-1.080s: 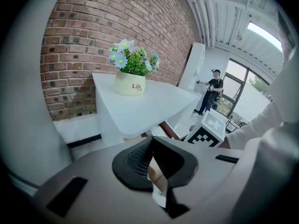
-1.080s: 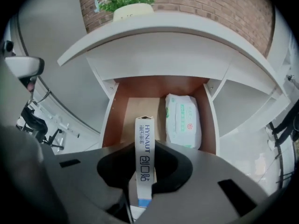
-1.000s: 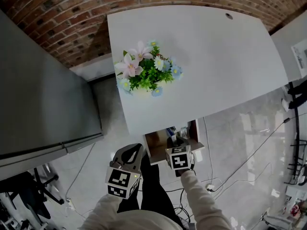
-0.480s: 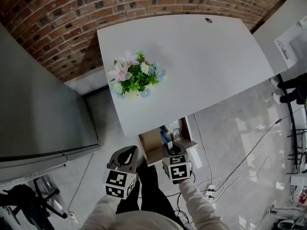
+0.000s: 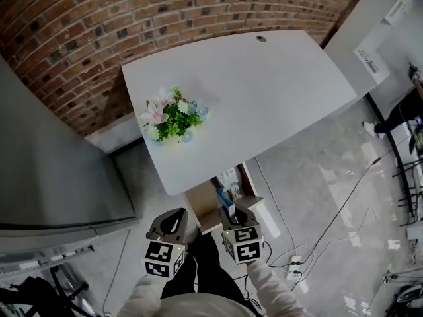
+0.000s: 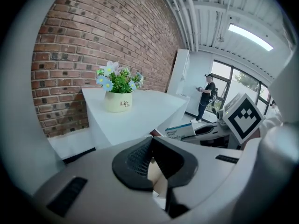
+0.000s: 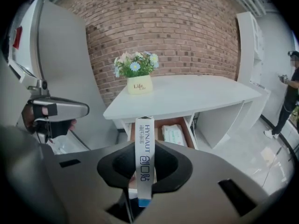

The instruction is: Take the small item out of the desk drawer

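The white desk (image 5: pixel 264 91) has its drawer (image 5: pixel 200 202) pulled out under the front edge. My right gripper (image 5: pixel 229 211) is shut on a slim white and blue box (image 5: pixel 224 198) and holds it just in front of the drawer. In the right gripper view the box (image 7: pixel 144 155) stands edge-on between the pads of that gripper (image 7: pixel 144 161), with the open drawer (image 7: pixel 189 125) behind it and a white packet (image 7: pixel 175 134) lying inside. My left gripper (image 5: pixel 173 220) hangs to the left of the drawer, shut and empty (image 6: pixel 152 158).
A pot of flowers (image 5: pixel 170 117) stands on the desk's left part. A tall grey cabinet (image 5: pixel 46 170) is to the left, a brick wall (image 5: pixel 132 12) behind. Cables (image 5: pixel 317 236) trail over the floor to the right. A person (image 7: pixel 289 92) stands far off on the right.
My right gripper has drawn back from inside the drawer toward me with the white and blue box in it. The left gripper has stayed beside it. The head view has shifted.
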